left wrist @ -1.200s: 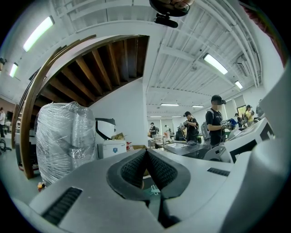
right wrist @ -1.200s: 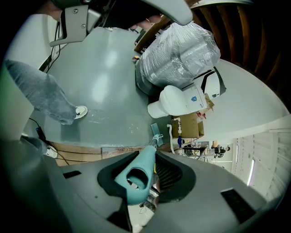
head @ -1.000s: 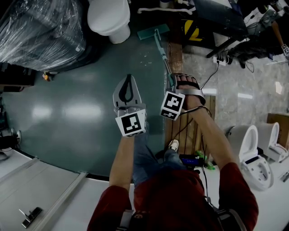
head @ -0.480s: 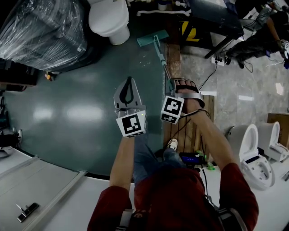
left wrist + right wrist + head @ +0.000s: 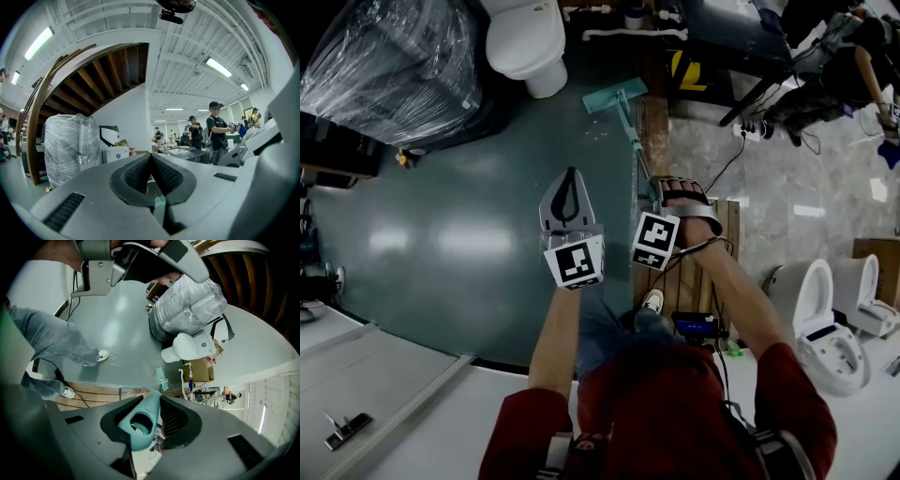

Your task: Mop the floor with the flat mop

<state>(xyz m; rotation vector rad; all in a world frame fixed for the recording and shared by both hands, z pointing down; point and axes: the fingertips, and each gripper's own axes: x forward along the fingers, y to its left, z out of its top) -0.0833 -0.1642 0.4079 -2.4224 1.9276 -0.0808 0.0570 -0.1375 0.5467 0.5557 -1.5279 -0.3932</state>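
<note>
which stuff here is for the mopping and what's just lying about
For the job: flat mop, right hand-held gripper shut on its handle, green floor.
Lying about: white toilet, plastic-wrapped bundle, wooden pallet, toilets at right.

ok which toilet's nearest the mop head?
The toilet at the head view's top, just left of the mop head; the two toilets at lower right are far off.

Mop handle [image 5: 630, 127] partly behind right tongs [image 5: 662, 188]
</note>
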